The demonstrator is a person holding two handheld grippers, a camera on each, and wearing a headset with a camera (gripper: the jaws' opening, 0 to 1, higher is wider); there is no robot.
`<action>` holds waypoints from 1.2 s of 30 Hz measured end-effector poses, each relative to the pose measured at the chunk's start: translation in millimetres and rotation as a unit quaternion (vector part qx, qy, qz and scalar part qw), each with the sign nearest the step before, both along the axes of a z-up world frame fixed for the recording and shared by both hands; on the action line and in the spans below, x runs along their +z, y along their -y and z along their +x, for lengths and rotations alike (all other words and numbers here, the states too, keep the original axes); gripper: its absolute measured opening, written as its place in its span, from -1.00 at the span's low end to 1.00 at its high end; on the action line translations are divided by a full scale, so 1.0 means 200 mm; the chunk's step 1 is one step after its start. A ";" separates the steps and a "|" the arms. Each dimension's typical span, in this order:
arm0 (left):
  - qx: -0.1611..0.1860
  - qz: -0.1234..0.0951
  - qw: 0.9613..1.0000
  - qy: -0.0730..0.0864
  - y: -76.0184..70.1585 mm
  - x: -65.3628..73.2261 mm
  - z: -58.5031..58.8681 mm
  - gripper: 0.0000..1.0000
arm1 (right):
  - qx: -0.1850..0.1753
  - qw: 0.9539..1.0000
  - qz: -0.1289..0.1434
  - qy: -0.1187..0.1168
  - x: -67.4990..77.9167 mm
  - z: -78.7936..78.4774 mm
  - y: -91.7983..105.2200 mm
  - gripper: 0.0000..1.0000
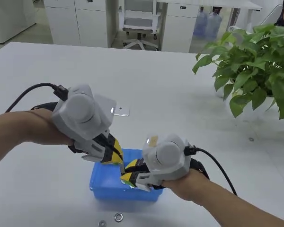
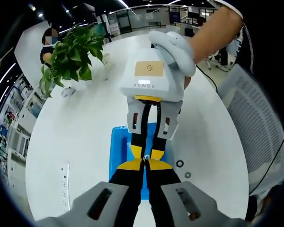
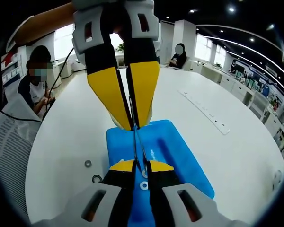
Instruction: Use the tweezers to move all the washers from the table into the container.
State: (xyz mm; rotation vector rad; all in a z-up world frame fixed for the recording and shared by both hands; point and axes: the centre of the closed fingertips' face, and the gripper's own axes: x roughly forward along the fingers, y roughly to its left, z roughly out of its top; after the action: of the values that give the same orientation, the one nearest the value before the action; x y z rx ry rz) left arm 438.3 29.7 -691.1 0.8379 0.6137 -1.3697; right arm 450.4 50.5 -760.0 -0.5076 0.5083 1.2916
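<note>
Tweezers (image 3: 136, 142): a thin metal pair, held between the two grippers above the container; both clamped it at the same time, one near each end.
Left gripper (image 2: 145, 164): fingers closed together on the tweezers, with no gap to be seen between the yellow pads.
Right gripper (image 3: 141, 166): fingers (image 3: 124, 166) also closed on the tweezers, tip to tip with the left ones.
Reason for double hold: probably the tool was being passed or turned in the grasp, so that one gripper could squeeze it well; this is my judgement only.
Container (image 1: 104, 189): blue tray on the white surface (image 1: 170, 94), directly under both grippers, so that anything released would fall inside.
Washer inside (image 3: 144, 185): one small ring lay on the blue floor, just under the right fingers.
Washers outside (image 1: 118, 217): two lay on the surface near the front wall of the container, so the task was not finished.
Hidden, tool: in the head view the gripper bodies covered the tweezers fully; in the gripper views I could not tell where the tips were or whether they carried a washer.
Hidden, container: the grippers covered much of its inside, so more washers could have lain there.
Cut off: the surface ended at the lower edge of the head view just past the two washers; others beyond it cannot be excluded.
</note>
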 end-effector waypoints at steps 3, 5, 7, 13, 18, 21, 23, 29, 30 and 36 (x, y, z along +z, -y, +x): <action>-0.001 0.001 1.000 0.002 0.00 0.02 0.00 -0.89 | 0.000 1.000 0.002 0.003 0.02 -0.01 0.00 -0.78; -0.002 0.002 1.000 0.005 0.00 0.03 -0.01 -0.89 | -0.002 1.000 0.004 0.005 0.04 -0.01 0.00 -0.78; -0.001 0.002 1.000 0.007 0.00 0.05 -0.02 -0.89 | -0.002 1.000 0.005 0.009 0.06 -0.02 0.00 -0.78; -0.005 0.005 1.000 0.014 0.01 0.10 -0.05 -0.89 | -0.003 1.000 0.008 0.018 0.11 -0.05 0.01 -0.78; -0.007 0.009 1.000 0.019 0.00 0.13 -0.08 -0.89 | -0.004 1.000 0.009 0.024 0.14 -0.08 0.01 -0.78; -0.007 0.011 1.000 0.020 0.00 0.15 -0.10 -0.89 | -0.004 1.000 0.010 0.027 0.16 -0.10 0.00 -0.78; -0.008 0.011 1.000 0.022 0.00 0.16 -0.12 -0.89 | -0.005 0.999 0.012 0.029 0.18 -0.11 0.00 -0.78; -0.008 0.012 1.000 0.025 0.00 0.18 -0.17 -0.89 | -0.006 0.999 0.015 0.033 0.20 -0.16 0.00 -0.78; -0.008 0.013 1.000 0.024 0.00 0.18 -0.18 -0.89 | -0.005 0.999 0.016 0.032 0.20 -0.17 0.00 -0.78; -0.008 0.014 1.000 0.022 0.00 0.17 -0.25 -0.89 | 0.000 0.999 0.014 0.030 0.18 -0.23 0.00 -0.78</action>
State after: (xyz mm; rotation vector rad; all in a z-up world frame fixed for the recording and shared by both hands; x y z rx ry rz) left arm 389.2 29.6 -658.0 0.8946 0.5955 -1.3564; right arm 405.2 51.3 -724.5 -0.5213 0.4386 1.2771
